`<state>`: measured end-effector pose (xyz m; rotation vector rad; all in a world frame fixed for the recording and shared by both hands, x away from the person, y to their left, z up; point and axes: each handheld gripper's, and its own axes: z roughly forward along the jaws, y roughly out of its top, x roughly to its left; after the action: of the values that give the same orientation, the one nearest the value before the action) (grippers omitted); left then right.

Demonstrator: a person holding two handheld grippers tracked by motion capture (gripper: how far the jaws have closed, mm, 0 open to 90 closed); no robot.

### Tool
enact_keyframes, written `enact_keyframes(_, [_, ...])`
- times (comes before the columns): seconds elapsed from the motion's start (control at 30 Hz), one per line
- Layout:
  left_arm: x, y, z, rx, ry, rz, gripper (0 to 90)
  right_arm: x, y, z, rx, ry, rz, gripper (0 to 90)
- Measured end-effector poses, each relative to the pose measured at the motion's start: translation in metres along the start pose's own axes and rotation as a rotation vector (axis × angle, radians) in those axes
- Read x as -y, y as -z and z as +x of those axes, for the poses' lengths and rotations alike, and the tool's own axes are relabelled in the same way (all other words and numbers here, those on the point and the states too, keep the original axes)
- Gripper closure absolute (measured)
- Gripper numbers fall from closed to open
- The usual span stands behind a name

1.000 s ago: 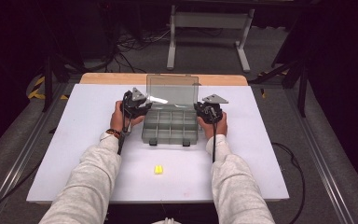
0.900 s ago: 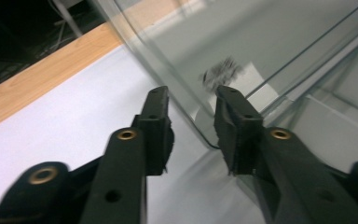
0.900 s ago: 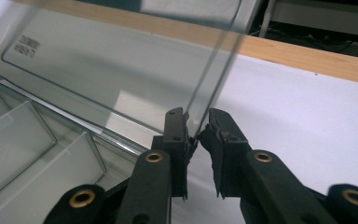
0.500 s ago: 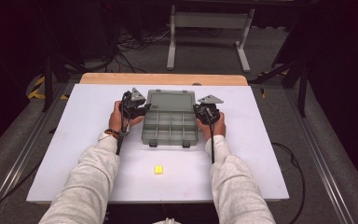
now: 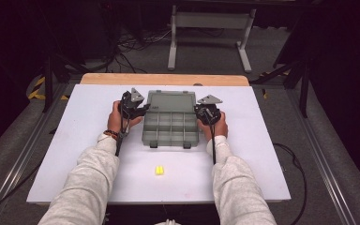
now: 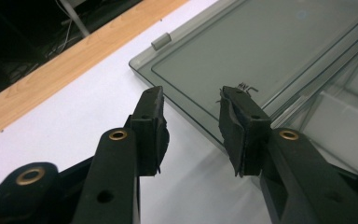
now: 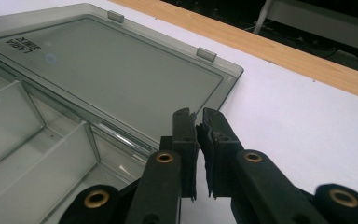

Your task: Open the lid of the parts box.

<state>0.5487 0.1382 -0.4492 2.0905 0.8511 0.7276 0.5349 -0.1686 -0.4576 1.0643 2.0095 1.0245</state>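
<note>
The box [image 5: 171,124] sits between the two grippers, and its lid [image 5: 172,101] lies flat on the table beyond the tray, hinged right back. So the opening looks done. What is left, as I read it, is the filling: the compartments look empty, and a small yellow piece [image 5: 159,170] waits on the white table [image 5: 75,140], well behind both grippers, near the person's sleeves.

Left gripper [image 6: 191,123]: jaws parted, nothing pinched. They have just been opening a little further. The lid's [image 6: 270,56] near edge runs just ahead of the fingers [image 6: 151,126], with one finger over bare table and the other over the lid's rim. Nothing is between the pads, so it's released.

Right gripper [image 7: 199,140]: jaws nearly together, only a thin slit between the pads, and I see nothing caught in it. They have just been opening a touch, after closing. The lid's [image 7: 112,74] corner lies just past the fingertips [image 7: 182,135], and the tray's dividers run off to their side. In the high view this gripper [image 5: 208,112] hovers beside the box's edge, and the left gripper [image 5: 138,110] beside the opposite one.

Now the hard parts. Whether the right fingertips touch the lid's corner, I cannot tell; they overlap it in the right gripper view. The tray is cut off at the frame's edge in both gripper views. The lid's printed label reads upside down and blurred. The yellow piece is too small to name; it may be two pieces side by side. The tray's front latches show as dark tabs, with no detail.
</note>
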Motion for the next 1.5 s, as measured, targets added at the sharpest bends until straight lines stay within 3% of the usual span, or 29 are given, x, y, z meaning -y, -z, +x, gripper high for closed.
enact_keyframes(0.2, [-0.004,0.014,0.002,0.005,-0.022,-0.032,60.0,-0.002,0.010,-0.008,-0.016,-0.023,-0.030,83.8])
enact_keyframes(0.4, [-0.008,0.028,0.003,0.011,-0.049,-0.052,58.2,-0.005,0.021,-0.009,-0.026,0.001,-0.056,83.5])
enact_keyframes(0.6, [-0.013,0.044,0.002,0.028,-0.078,-0.085,56.6,-0.009,0.035,-0.010,-0.077,0.015,-0.100,82.4])
enact_keyframes(1.17, [-0.011,0.081,-0.011,0.071,-0.187,-0.138,52.3,-0.016,0.067,0.005,-0.163,0.103,-0.155,80.3])
enact_keyframes(1.33, [-0.005,0.087,-0.015,0.079,-0.202,-0.148,51.6,-0.015,0.073,0.009,-0.182,0.122,-0.161,79.7])
enact_keyframes(1.5, [0.003,0.095,-0.016,0.100,-0.191,-0.163,49.7,-0.013,0.081,0.014,-0.214,0.147,-0.168,78.5])
